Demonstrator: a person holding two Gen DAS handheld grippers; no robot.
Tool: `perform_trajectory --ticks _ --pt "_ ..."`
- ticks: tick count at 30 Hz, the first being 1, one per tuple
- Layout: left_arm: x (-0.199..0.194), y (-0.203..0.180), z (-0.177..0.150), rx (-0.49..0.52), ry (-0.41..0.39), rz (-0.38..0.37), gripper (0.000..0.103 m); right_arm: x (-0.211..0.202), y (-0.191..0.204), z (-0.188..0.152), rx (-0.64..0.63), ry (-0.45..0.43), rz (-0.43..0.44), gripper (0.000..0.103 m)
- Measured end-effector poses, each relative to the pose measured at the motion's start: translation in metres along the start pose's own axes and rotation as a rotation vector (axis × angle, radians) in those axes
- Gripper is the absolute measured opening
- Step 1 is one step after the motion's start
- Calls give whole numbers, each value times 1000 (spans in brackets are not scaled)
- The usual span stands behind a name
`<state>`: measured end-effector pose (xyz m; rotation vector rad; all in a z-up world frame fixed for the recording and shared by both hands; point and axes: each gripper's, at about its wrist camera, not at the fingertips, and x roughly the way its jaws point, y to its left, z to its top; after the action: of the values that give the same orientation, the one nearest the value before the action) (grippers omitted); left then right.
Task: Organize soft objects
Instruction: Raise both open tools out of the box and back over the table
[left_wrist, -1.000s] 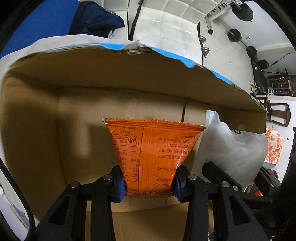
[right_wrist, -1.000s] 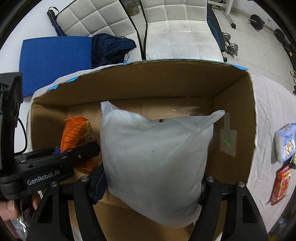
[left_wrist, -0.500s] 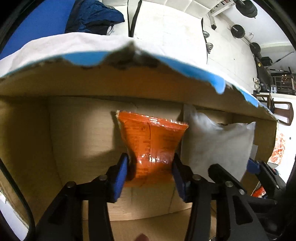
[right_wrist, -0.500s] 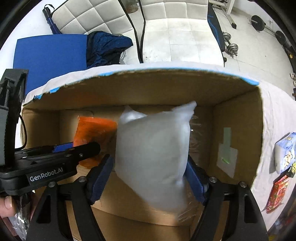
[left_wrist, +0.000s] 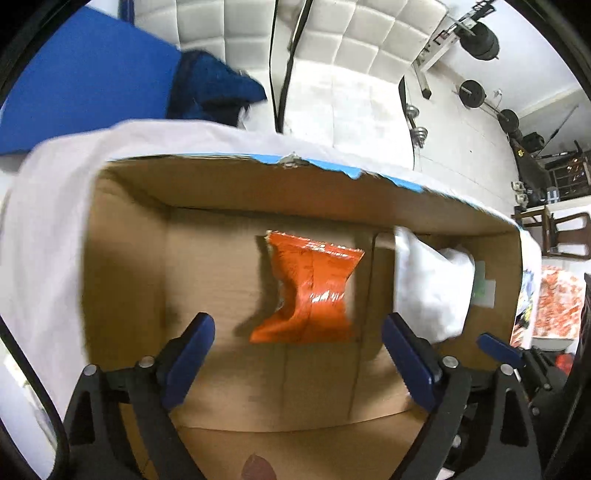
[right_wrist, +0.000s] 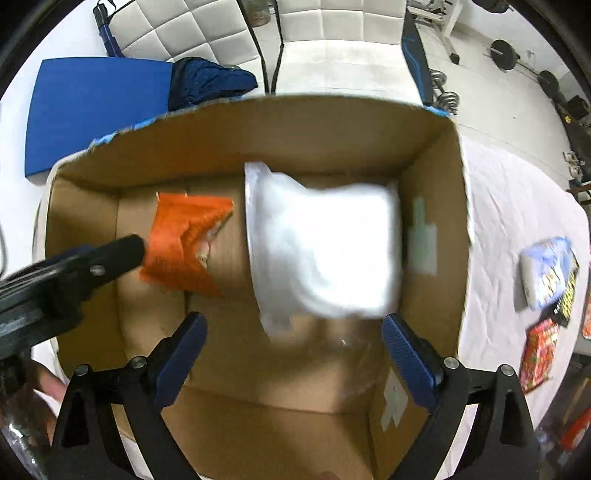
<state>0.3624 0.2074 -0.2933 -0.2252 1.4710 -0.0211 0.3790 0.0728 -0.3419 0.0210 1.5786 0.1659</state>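
An orange snack bag (left_wrist: 310, 293) lies loose inside the open cardboard box (left_wrist: 125, 258). It also shows in the right wrist view (right_wrist: 184, 243). A white soft pillow pack (right_wrist: 325, 247) lies loose in the box to its right, seen in the left wrist view (left_wrist: 432, 284) too. My left gripper (left_wrist: 299, 358) is open and empty above the box, jaws wide apart. My right gripper (right_wrist: 293, 354) is open and empty above the pillow pack. The left gripper's arm (right_wrist: 74, 266) crosses the right wrist view at the left.
The box (right_wrist: 436, 177) stands on a white cloth-covered table (right_wrist: 517, 206). More snack packs (right_wrist: 546, 273) lie on the cloth at the right. A blue mat (right_wrist: 96, 103), dark clothing (right_wrist: 210, 81) and white chairs (right_wrist: 332, 40) are beyond the table.
Both grippers opened and let go: the orange bag and the white pillow pack dropped into the box. Both grippers pulled back and up from the box.
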Motion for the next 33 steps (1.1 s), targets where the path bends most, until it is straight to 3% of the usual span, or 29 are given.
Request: perform_trajectory --ticks 4,7,13,29,33 --pt "-28 0 -24 50 -92 69 99 -14 2 -20 -8 -41 -50 103" --pt "-44 11 -38 49 -131 72 99 -33 3 -38 -16 -95 -68 103" --pt "-77 0 -71 46 -224 91 99 -76 5 -71 -20 -198 -80 103" --pt "-158 -25 -146 86 -381 119 99 -173 12 -173 -19 -341 -22 103" --pt "-174 -37 -161 102 -397 93 99 -189 11 -190 -23 -357 9 103"
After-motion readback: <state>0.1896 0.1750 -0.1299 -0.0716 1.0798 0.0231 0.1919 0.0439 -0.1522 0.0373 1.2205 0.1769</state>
